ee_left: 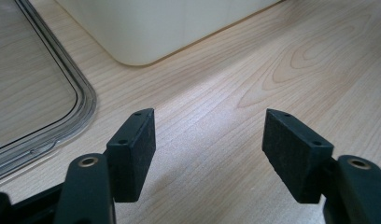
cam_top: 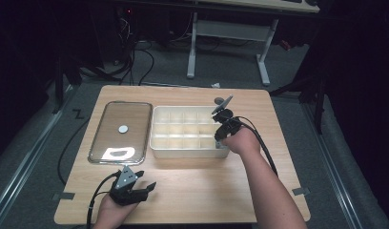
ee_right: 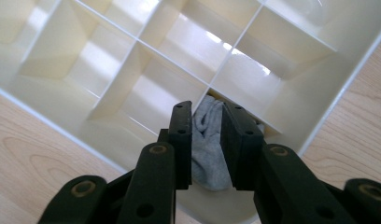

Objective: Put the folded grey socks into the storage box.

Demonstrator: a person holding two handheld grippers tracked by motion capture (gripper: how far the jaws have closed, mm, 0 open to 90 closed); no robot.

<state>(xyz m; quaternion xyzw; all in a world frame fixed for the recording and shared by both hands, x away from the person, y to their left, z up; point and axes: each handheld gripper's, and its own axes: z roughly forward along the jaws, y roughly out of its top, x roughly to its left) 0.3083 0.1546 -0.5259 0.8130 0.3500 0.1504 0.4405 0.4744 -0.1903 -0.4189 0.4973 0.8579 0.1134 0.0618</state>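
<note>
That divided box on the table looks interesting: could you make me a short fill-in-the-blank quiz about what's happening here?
1. The right gripper has its fingers shut on a grey ____.
2. It holds that over a corner compartment of the cream divided box, whose clear ____ lies flat to the box's left.
3. The left gripper hovers over bare table with its fingers ____.

Missing words: sock; lid; open
</note>
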